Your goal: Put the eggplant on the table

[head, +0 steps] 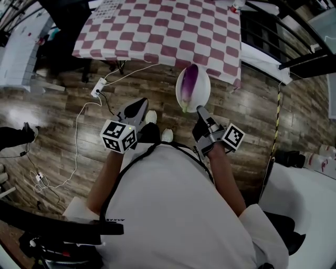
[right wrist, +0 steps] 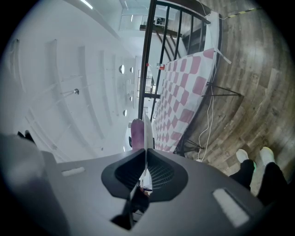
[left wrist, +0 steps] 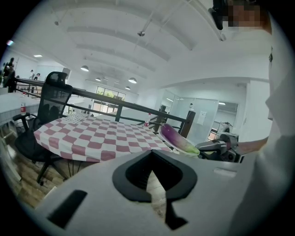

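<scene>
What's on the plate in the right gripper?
One purple eggplant lies on the white plate, nothing else visible. The plate surface beneath it is covered.

The table (head: 122,66) wears a matt checked cloth (head: 157,29), and the floor (head: 58,131) under it is wood plank with a soft sheen. Just off the table's near edge, the eggplant (head: 190,84) has smooth, glossy skin, the plate (head: 182,97) beneath it is smooth and white, and the right gripper (head: 199,109) is matt grey plastic.

No words or numbers can be read anywhere right now, and the printed sheet (head: 109,7) at the checked table's (head: 163,31) far edge is too small to make out.
</scene>
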